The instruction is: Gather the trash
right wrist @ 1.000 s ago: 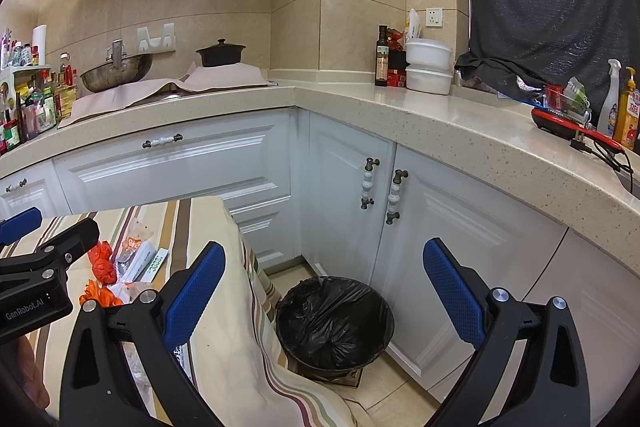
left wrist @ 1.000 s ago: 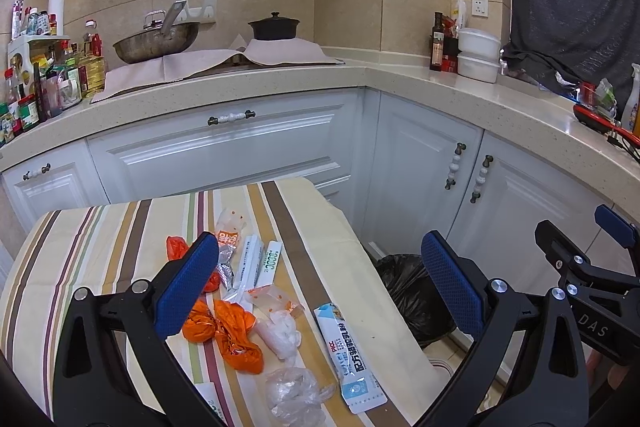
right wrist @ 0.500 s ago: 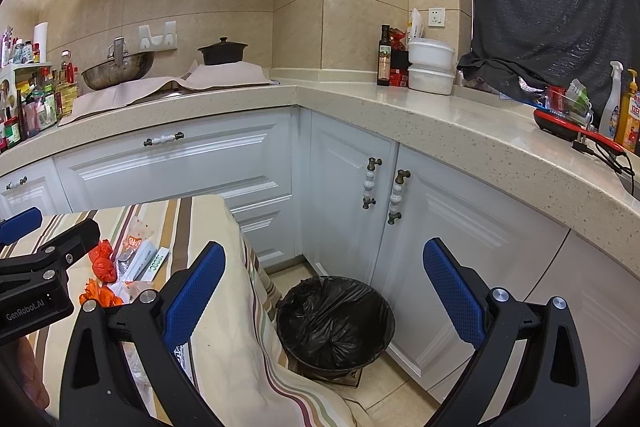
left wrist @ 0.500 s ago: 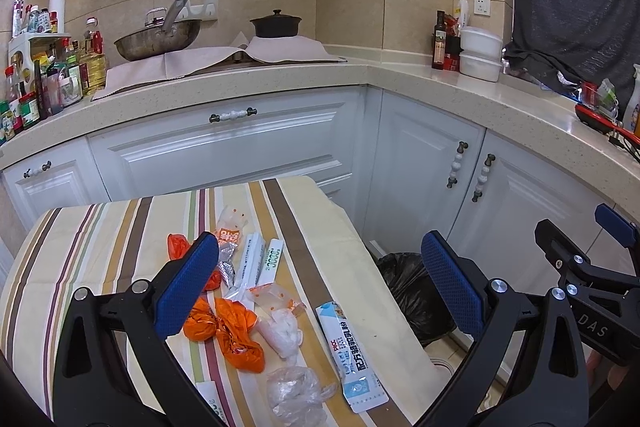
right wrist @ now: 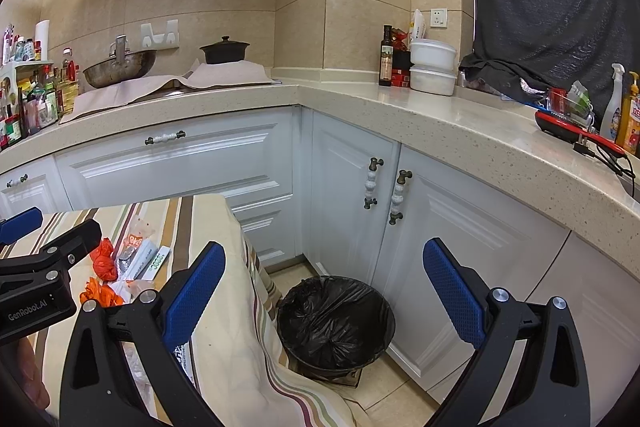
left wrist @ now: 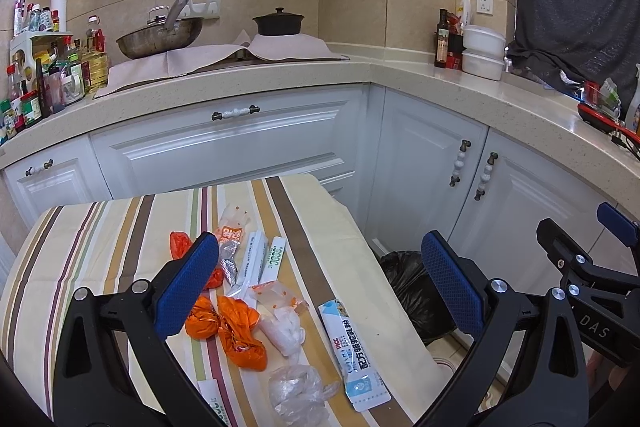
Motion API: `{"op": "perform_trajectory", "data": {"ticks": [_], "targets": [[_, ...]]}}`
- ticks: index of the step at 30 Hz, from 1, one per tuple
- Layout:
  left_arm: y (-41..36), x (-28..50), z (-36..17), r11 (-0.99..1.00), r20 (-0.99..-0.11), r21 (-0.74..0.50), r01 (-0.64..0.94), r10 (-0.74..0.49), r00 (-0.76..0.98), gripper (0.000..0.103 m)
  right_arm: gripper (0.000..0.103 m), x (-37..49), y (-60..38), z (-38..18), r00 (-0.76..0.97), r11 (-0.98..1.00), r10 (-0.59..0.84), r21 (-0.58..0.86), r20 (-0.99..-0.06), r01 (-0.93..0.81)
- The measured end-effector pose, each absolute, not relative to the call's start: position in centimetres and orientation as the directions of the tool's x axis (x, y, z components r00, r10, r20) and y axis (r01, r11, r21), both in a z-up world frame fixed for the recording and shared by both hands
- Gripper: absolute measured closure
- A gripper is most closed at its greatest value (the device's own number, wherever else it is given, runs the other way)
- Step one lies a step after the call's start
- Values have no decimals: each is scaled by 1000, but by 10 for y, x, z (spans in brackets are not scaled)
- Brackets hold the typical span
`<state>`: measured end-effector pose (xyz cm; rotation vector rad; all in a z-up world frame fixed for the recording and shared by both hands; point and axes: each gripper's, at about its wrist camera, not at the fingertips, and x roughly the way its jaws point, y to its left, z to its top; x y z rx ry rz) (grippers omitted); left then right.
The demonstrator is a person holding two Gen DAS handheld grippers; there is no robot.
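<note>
Trash lies on the striped tablecloth (left wrist: 100,239): orange plastic wrappers (left wrist: 236,331), a clear crumpled bag (left wrist: 298,393), a white-and-blue sachet (left wrist: 356,355), white chopstick sleeves (left wrist: 260,259) and a clear snack wrapper (left wrist: 232,227). My left gripper (left wrist: 320,287) is open and empty, held above the pile. My right gripper (right wrist: 324,287) is open and empty, held above the floor to the right of the table, over the black-lined bin (right wrist: 336,323). The bin also shows in the left wrist view (left wrist: 412,287). The orange wrappers also show in the right wrist view (right wrist: 103,259).
White cabinets (right wrist: 224,163) and a beige L-shaped counter (right wrist: 440,123) surround the table. A wok (left wrist: 160,35), a black pot (left wrist: 278,23), bottles (left wrist: 48,75) and white containers (left wrist: 482,51) stand on the counter. The tablecloth hangs down beside the bin.
Both views have shifted very slightly; the grippers stay open and the trash has not moved.
</note>
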<state>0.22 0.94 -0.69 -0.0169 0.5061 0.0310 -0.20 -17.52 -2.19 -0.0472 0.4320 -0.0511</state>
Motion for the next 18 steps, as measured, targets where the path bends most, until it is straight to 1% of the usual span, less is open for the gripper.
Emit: {"op": "perform_trajectory", "data": {"ticks": [18], "targets": [[12, 3, -9, 999, -493, -10, -40, 30, 869, 4, 6, -2, -174, -22, 907, 997, -59, -60, -417, 37]]}}
